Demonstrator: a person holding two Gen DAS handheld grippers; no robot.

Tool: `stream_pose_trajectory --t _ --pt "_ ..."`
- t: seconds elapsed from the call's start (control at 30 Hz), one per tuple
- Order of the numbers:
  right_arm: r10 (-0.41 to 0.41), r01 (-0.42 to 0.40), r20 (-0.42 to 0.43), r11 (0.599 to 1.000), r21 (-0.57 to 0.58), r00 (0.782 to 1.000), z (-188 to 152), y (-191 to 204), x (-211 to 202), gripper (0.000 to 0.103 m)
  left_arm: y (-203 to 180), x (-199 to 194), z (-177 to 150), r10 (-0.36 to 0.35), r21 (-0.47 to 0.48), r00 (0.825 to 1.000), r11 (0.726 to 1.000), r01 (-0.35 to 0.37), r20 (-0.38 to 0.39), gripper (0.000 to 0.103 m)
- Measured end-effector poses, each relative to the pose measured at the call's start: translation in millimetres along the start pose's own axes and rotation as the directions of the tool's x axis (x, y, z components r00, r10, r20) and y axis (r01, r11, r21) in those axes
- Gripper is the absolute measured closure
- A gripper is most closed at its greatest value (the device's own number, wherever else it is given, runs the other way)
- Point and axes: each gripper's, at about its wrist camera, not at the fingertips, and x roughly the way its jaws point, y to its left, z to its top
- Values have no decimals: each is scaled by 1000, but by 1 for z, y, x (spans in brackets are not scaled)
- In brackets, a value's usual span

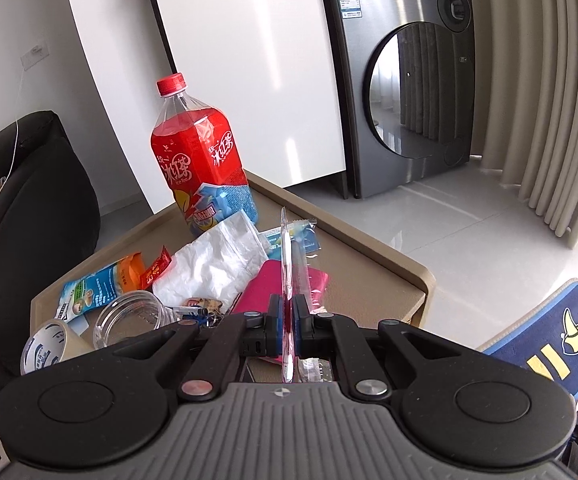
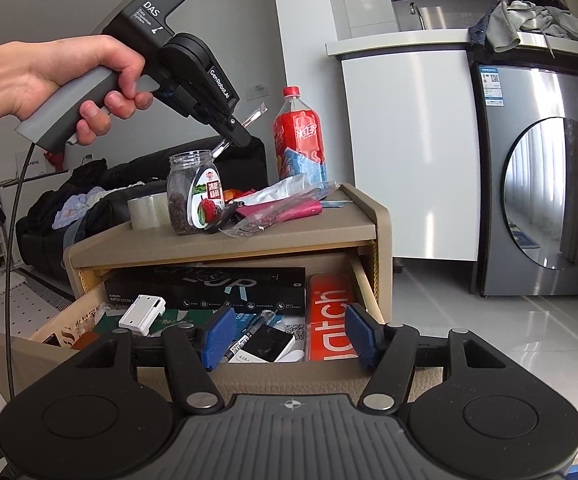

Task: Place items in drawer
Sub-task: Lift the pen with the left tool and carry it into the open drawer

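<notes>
Clear-wrapped packet (image 1: 287, 264), thin with a red strip inside, is pinched edge-on between the blue pads of the left tongs (image 1: 287, 320), held in the air above the cabinet top (image 1: 369, 280); the right wrist view shows it well above the open jar (image 2: 195, 192). Below, the drawer (image 2: 193, 376) stands pulled out, already crowded with boxes. My guess is the slim, slippery wrapper could slide from so narrow a pinch, or catch on the jar or the top's front edge on the way down. Right tongs (image 2: 287, 336) hang spread wide over the drawer front, holding nothing. The iced tea bottle (image 1: 203, 160) stands near the top's back edge.
</notes>
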Motion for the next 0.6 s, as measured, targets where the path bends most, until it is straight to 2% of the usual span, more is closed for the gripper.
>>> stream_pose_trajectory --t 0.23,0.6 --pt "9 -9 -2 1000 17 1000 1 -2 0 37 -7 -16 -18 -33 -13 999 999 34 33 97" --pt "-25 25 -8 999 -33 1000 -1 7 2 35 -19 -34 -55 -113 -66 989 991 120 99 97"
